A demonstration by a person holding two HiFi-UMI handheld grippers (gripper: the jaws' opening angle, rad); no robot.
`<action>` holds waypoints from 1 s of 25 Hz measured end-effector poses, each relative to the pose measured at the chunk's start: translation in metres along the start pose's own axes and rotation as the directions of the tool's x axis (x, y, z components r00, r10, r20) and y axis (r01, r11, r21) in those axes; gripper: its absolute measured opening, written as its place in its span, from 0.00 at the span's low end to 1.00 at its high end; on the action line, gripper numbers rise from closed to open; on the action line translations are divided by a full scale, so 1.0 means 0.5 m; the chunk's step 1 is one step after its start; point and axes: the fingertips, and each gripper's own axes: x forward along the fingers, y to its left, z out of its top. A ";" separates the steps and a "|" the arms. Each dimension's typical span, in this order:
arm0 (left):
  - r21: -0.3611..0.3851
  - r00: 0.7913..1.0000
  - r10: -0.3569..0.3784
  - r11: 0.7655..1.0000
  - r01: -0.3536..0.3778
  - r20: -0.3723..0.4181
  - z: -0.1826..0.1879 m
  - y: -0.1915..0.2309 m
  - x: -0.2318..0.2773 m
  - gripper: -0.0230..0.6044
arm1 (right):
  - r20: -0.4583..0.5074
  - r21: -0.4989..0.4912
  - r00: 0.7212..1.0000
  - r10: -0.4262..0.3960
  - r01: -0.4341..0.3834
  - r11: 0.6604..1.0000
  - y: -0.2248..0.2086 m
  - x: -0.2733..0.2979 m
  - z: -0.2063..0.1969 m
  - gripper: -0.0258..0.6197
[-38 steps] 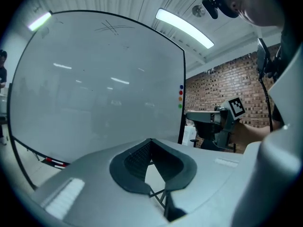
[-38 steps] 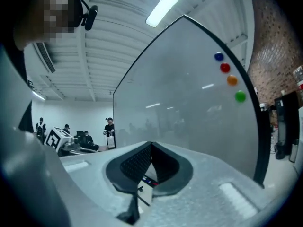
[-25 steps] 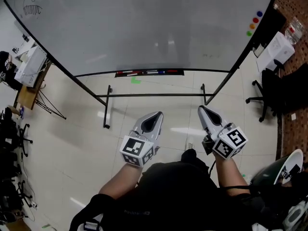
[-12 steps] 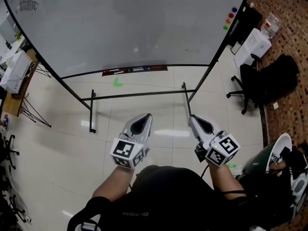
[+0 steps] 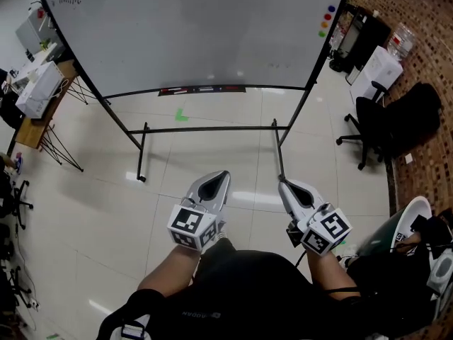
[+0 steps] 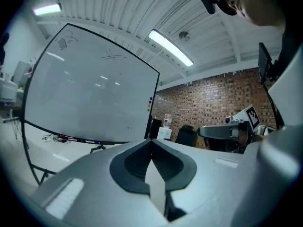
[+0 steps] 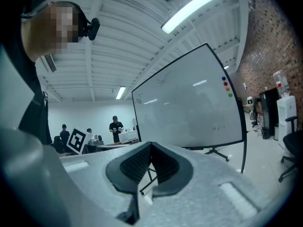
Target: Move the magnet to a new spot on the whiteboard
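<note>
Position: we stand well back from the whiteboard [image 5: 198, 27] | Grippers: left gripper [image 5: 220, 176] and right gripper [image 5: 284, 184] both pressed together, empty | Magnets [image 5: 327, 21]: coloured column at whiteboard's upper right edge, untouched | Risk: arriving with jaws unspread, we'd likely knock one off, or pinch two neighbours.

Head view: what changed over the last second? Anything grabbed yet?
The whiteboard now fills less of the frame, its coloured magnets have shifted left, and more of the room by the office chair shows: the camera moved, not the board. Nothing was grabbed or let go. Left gripper and right gripper stay low in front of the person, shut and empty; magnets untouched at the board's right edge.
</note>
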 end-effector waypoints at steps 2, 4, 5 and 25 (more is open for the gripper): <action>0.005 1.000 0.006 1.000 -0.006 -0.026 -0.024 -0.048 -0.028 0.06 | 0.002 0.021 1.000 0.016 -0.016 1.000 0.020 -0.045 -0.019 0.04; 0.010 0.999 0.021 1.000 -0.020 -0.043 -0.045 -0.086 -0.055 0.06 | 0.000 0.041 0.999 0.033 -0.033 0.999 0.040 -0.086 -0.038 0.04; 0.014 0.998 0.029 0.999 -0.029 -0.049 -0.051 -0.103 -0.067 0.06 | -0.001 0.050 0.999 0.040 -0.040 0.998 0.049 -0.104 -0.047 0.04; 0.102 0.990 0.118 0.989 -0.109 -0.082 -0.037 -0.189 -0.311 0.06 | 0.038 0.055 0.992 0.121 -0.123 0.991 0.230 -0.185 -0.102 0.04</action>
